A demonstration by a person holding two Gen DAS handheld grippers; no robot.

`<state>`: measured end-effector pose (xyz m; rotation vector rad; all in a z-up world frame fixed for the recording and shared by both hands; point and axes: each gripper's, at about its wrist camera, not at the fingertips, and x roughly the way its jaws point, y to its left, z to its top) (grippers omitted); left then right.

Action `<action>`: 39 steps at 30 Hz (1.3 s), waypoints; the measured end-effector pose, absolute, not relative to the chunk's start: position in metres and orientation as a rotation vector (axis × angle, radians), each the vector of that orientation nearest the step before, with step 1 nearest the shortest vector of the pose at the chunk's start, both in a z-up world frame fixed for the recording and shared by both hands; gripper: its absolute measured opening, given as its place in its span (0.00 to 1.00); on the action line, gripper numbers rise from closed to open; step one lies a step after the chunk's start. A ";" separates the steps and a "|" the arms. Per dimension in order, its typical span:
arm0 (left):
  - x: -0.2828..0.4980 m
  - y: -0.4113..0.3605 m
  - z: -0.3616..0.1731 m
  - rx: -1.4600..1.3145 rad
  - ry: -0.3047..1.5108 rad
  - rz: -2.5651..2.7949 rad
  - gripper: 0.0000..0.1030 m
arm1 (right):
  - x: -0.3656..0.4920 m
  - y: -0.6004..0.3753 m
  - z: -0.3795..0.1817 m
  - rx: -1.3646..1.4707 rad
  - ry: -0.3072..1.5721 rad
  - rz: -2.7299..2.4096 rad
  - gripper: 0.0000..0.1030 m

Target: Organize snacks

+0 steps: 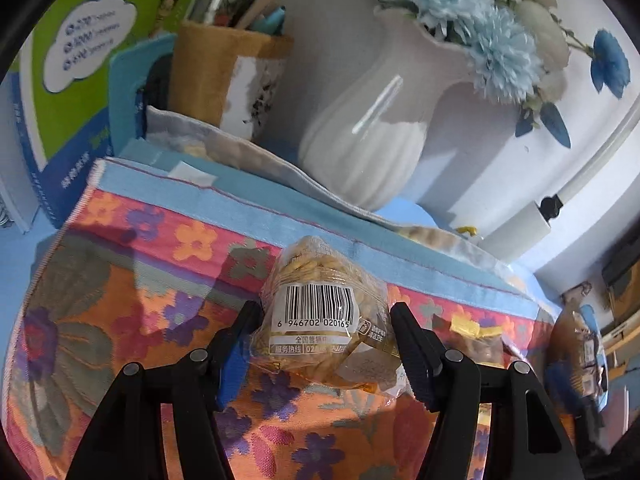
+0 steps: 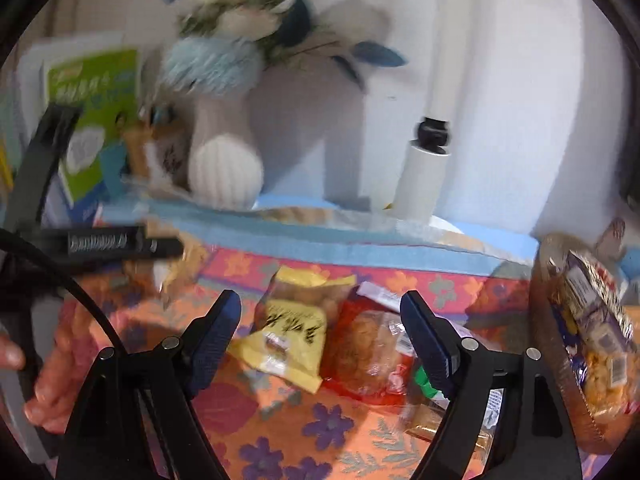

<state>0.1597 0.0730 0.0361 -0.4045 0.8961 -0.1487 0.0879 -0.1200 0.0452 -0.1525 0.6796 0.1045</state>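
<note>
A clear bag of pale yellow snack pieces with a barcode label [image 1: 316, 304] sits between the pads of my left gripper [image 1: 326, 316], which is shut on it just above the flowered cloth [image 1: 132, 280]. My right gripper [image 2: 320, 308] hangs open over the same cloth [image 2: 328, 424]. A yellow snack packet [image 2: 292, 332] and a red packet of round snacks [image 2: 368, 356] lie side by side between its fingers. I see a gap at the left pad, while the right pad overlaps the red packet's edge. At the left of the blurred right wrist view, the left gripper's fingers [image 2: 120, 244] and a person's hand [image 2: 48, 380] show.
A large bag of mixed snacks [image 2: 588, 344] stands at the cloth's right edge. Behind the cloth are a white ribbed vase of blue flowers [image 1: 372, 136], a wooden pen holder [image 1: 220, 72], a green box [image 1: 76, 60] and a white cylinder [image 2: 420, 176]. More small packets [image 2: 436, 412] lie under the right finger.
</note>
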 end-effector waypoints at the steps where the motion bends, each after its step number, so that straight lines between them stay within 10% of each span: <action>1: 0.159 0.075 0.038 -0.413 0.890 -0.153 0.62 | 0.095 -0.116 0.039 -0.156 0.717 0.110 0.79; 3: 0.157 0.079 0.042 -0.414 0.875 -0.148 0.62 | 0.110 -0.108 0.026 -0.145 0.810 0.147 0.57; 9: 0.156 0.086 0.045 -0.421 0.867 -0.141 0.62 | 0.098 -0.090 0.023 -0.223 0.822 0.272 0.39; 20: 0.129 0.032 0.042 -0.259 0.918 -0.256 0.62 | -0.050 -0.161 0.021 -0.218 0.829 0.353 0.39; 39: -0.006 -0.032 0.040 0.036 1.020 -0.532 0.65 | -0.066 -0.243 0.018 0.040 0.869 0.328 0.42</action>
